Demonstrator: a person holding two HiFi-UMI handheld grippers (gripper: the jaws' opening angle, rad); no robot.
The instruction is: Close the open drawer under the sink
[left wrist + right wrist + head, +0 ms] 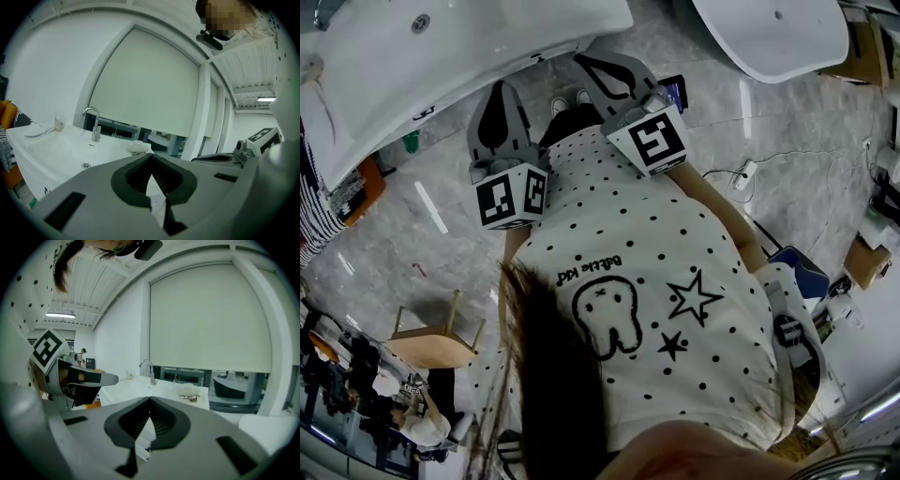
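Head view shows sink (487, 52), and dotted shirt (675, 244) with unreadable lettering

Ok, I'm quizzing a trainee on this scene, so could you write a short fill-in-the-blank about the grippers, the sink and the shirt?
1. The fingers of the left gripper and the right gripper are both ____, with nothing between them.
2. The sink with the faucet is ____ in colour.
3. The person's dotted shirt shows ____ stars.

Missing words: shut; white; two.
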